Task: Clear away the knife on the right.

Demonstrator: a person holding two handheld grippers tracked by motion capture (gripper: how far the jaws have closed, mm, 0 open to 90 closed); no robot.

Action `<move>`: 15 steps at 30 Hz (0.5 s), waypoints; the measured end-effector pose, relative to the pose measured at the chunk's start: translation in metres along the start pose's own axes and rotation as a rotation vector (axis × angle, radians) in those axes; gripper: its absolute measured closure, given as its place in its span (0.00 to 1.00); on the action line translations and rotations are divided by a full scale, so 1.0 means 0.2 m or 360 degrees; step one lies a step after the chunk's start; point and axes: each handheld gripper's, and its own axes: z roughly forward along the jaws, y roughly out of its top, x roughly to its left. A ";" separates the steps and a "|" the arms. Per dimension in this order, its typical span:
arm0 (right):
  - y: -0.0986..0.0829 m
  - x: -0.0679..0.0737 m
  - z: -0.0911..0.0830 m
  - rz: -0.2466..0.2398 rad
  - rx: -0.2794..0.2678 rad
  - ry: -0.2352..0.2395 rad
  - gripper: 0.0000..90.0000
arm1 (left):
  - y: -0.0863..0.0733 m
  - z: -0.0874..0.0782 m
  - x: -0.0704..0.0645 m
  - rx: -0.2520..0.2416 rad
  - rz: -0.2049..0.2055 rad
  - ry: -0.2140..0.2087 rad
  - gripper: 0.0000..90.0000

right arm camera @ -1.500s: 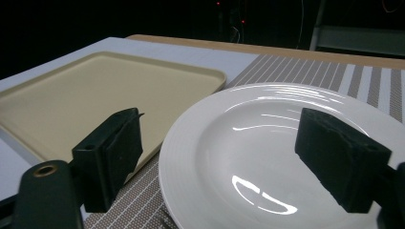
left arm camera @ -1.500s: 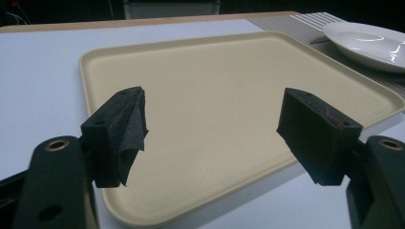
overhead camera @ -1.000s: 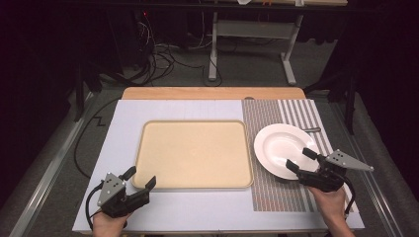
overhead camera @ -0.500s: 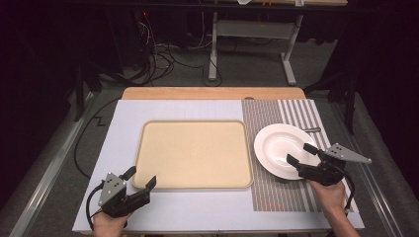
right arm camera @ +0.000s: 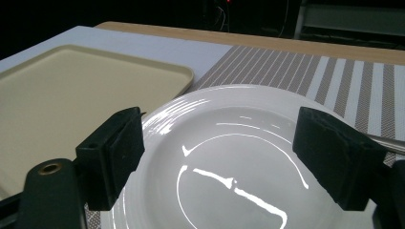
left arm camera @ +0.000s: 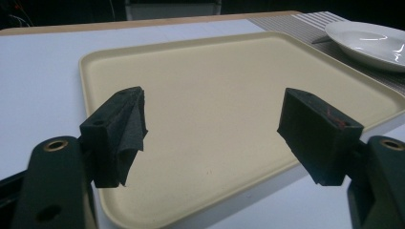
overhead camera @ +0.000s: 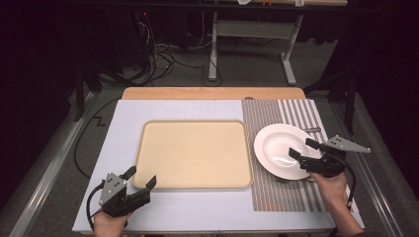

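Observation:
A white plate (overhead camera: pixel 279 148) (right arm camera: pixel 239 157) rests on a striped placemat (overhead camera: pixel 286 195) at the table's right. My right gripper (overhead camera: pixel 302 148) (right arm camera: pixel 229 157) hovers open over the plate's near right part, jaws spread wide with nothing between them. A beige tray (overhead camera: pixel 193 154) (left arm camera: pixel 229 95) lies empty in the middle. My left gripper (overhead camera: pixel 140 177) (left arm camera: pixel 212 129) stands open at the tray's near left corner, holding nothing. The plate (left arm camera: pixel 370 40) also appears at the far right of the left gripper view.
A utensil handle (overhead camera: pixel 312 130) pokes out from behind the plate on the placemat. A white mat (overhead camera: pixel 123 128) covers the wooden table (overhead camera: pixel 212 93). Cables and a desk frame (overhead camera: pixel 247 34) lie on the floor beyond the far edge.
My right gripper has moved forward and slightly left, further over the plate. The left gripper has stayed in place.

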 end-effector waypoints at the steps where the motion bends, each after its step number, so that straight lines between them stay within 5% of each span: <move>1: 0.00 0.00 0.00 0.0000 0.0000 0.0000 0.21 | 0.00 0.00 0.00 0.0000 0.0000 0.0000 0.28; 10: 0.07 -0.05 0.03 -0.0011 0.0082 -0.0035 0.24 | 0.00 0.00 0.00 -0.0007 -0.0003 0.0005 0.28; 15: 0.12 -0.10 0.07 -0.0034 0.0198 -0.0048 0.26 | 0.00 0.00 0.00 -0.0007 -0.0004 0.0008 0.28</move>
